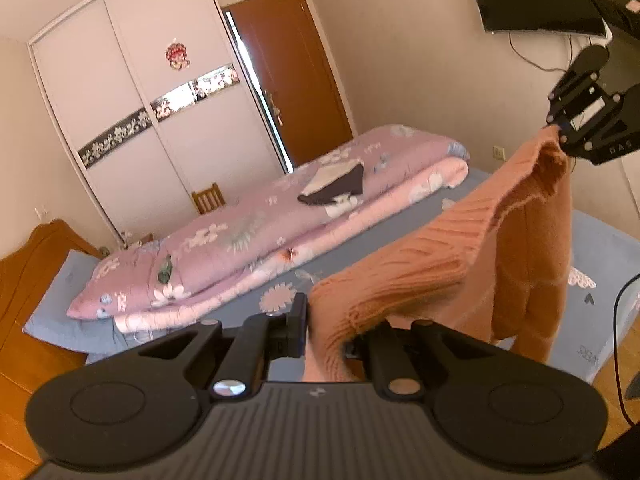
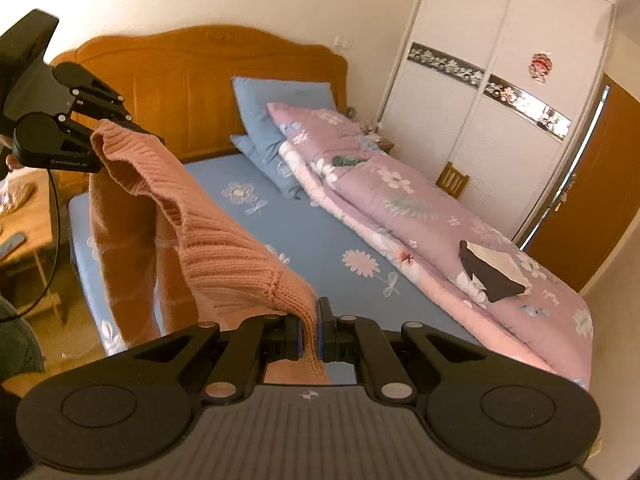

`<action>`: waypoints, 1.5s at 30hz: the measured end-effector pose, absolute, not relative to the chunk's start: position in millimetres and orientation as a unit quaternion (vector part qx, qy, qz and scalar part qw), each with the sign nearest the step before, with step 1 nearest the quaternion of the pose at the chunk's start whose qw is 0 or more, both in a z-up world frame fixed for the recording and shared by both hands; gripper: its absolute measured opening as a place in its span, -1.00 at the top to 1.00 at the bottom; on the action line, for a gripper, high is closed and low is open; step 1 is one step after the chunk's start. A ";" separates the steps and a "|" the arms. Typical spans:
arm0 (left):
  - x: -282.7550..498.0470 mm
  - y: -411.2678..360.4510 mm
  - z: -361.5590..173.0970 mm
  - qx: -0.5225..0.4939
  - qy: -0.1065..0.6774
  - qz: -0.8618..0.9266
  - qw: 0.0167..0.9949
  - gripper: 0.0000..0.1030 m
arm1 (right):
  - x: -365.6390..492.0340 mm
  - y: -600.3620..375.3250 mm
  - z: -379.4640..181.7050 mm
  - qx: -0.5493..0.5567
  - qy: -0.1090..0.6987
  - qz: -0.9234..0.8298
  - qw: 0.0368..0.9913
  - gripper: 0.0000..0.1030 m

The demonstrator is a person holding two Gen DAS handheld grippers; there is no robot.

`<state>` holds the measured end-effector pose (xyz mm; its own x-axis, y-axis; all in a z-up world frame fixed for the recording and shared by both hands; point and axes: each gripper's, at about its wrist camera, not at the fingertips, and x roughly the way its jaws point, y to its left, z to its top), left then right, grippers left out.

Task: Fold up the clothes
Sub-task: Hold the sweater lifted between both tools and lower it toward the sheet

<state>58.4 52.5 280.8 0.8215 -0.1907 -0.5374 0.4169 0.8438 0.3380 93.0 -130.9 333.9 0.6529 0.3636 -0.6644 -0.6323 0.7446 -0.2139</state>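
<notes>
Through your left wrist camera, your left gripper (image 1: 316, 332) has its jaws pinched tight on the ribbed hem of the orange sweater (image 1: 448, 256). The knit runs up and to the right from there to your right gripper (image 1: 558, 130), which nips the other end of the same hem near the top right corner. Between the two grips the sweater is stretched in the air above the blue bed sheet (image 1: 360, 240), and its body and sleeves hang down below the right gripper. Behind it a folded pink floral quilt (image 1: 240, 248) lies along the bed, with a small dark and white folded garment (image 1: 336, 188) resting on top. A white wardrobe (image 1: 140, 120) and a brown door (image 1: 296, 76) stand at the far wall.

Through your right wrist camera, your right gripper (image 2: 310, 332) is closed narrow on the sweater's (image 2: 224, 236) ribbed edge, cloth squeezed between the pads. The knit climbs to the upper left, where your left gripper (image 2: 120, 122) clamps it in front of the wooden headboard (image 2: 200, 80). The rest hangs down beside the bed's left edge. Blue pillows (image 2: 272, 112) lean against the headboard, beside the quilt (image 2: 420, 208).
</notes>
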 end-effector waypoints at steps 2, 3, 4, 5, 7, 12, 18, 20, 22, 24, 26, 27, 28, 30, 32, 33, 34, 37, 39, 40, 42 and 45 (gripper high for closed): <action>54.8 51.6 276.7 0.218 0.254 -0.162 0.928 0.85 | 91.4 -133.4 330.6 -0.212 0.312 0.284 0.881 0.85; 52.9 50.9 275.2 0.213 0.259 -0.162 0.928 0.85 | 90.2 -134.8 327.9 -0.211 0.316 0.286 0.880 0.85; 50.4 50.0 273.8 0.208 0.266 -0.162 0.927 0.85 | 88.4 -136.1 325.0 -0.212 0.321 0.289 0.877 0.85; 47.0 48.5 272.6 0.208 0.270 -0.162 0.926 0.85 | 86.3 -137.4 322.6 -0.213 0.326 0.291 0.874 0.85; 43.6 44.5 267.8 0.214 0.274 -0.162 0.924 0.85 | 83.0 -140.9 318.2 -0.213 0.334 0.295 0.869 0.85; 53.2 36.5 250.2 0.205 0.309 -0.164 0.914 0.84 | 82.9 -147.9 300.5 -0.216 0.354 0.296 0.860 0.84; 79.7 35.3 219.4 0.202 0.350 -0.177 0.897 0.84 | 101.1 -146.7 266.9 -0.208 0.388 0.274 0.855 0.84; 89.3 34.6 213.1 0.210 0.354 -0.185 0.893 0.84 | 110.2 -145.2 255.1 -0.205 0.396 0.260 0.857 0.84; 105.7 34.3 207.4 0.213 0.355 -0.197 0.889 0.84 | 121.3 -143.7 244.8 -0.200 0.401 0.238 0.862 0.84; 123.6 34.8 203.1 0.215 0.358 -0.208 0.885 0.84 | 133.2 -140.4 235.2 -0.201 0.405 0.216 0.865 0.84; 143.8 35.4 198.0 0.217 0.361 -0.219 0.880 0.84 | 148.2 -137.3 225.4 -0.196 0.414 0.197 0.867 0.84; 156.1 36.0 194.5 0.218 0.364 -0.224 0.877 0.84 | 157.3 -136.3 220.3 -0.191 0.419 0.189 0.867 0.84; 167.1 36.7 190.4 0.219 0.367 -0.230 0.874 0.84 | 165.9 -135.7 215.2 -0.186 0.425 0.181 0.867 0.84; 187.8 37.7 181.1 0.220 0.373 -0.240 0.869 0.83 | 182.6 -134.7 204.1 -0.175 0.439 0.166 0.866 0.84; 211.7 39.1 169.5 0.219 0.383 -0.247 0.863 0.83 | 200.0 -132.2 190.8 -0.170 0.451 0.149 0.864 0.84; 224.3 39.8 162.7 0.216 0.388 -0.249 0.861 0.83 | 207.0 -131.1 184.6 -0.166 0.456 0.142 0.863 0.84; 235.1 40.5 155.9 0.214 0.394 -0.250 0.858 0.83 | 213.8 -130.6 178.1 -0.162 0.461 0.136 0.862 0.84; 263.4 40.5 135.9 0.212 0.408 -0.255 0.851 0.83 | 236.3 -130.8 158.5 -0.152 0.475 0.113 0.859 0.84; 279.8 40.0 123.1 0.211 0.416 -0.254 0.847 0.83 | 250.6 -133.2 147.9 -0.140 0.483 0.101 0.859 0.84; 287.3 39.7 117.2 0.208 0.421 -0.254 0.846 0.83 | 257.8 -134.6 142.9 -0.133 0.486 0.095 0.858 0.84; 302.4 38.7 105.6 0.202 0.431 -0.248 0.844 0.82 | 272.4 -137.3 133.0 -0.124 0.493 0.083 0.857 0.84; 323.6 36.5 87.0 0.194 0.446 -0.235 0.842 0.82 | 296.8 -142.9 116.1 -0.116 0.501 0.074 0.855 0.84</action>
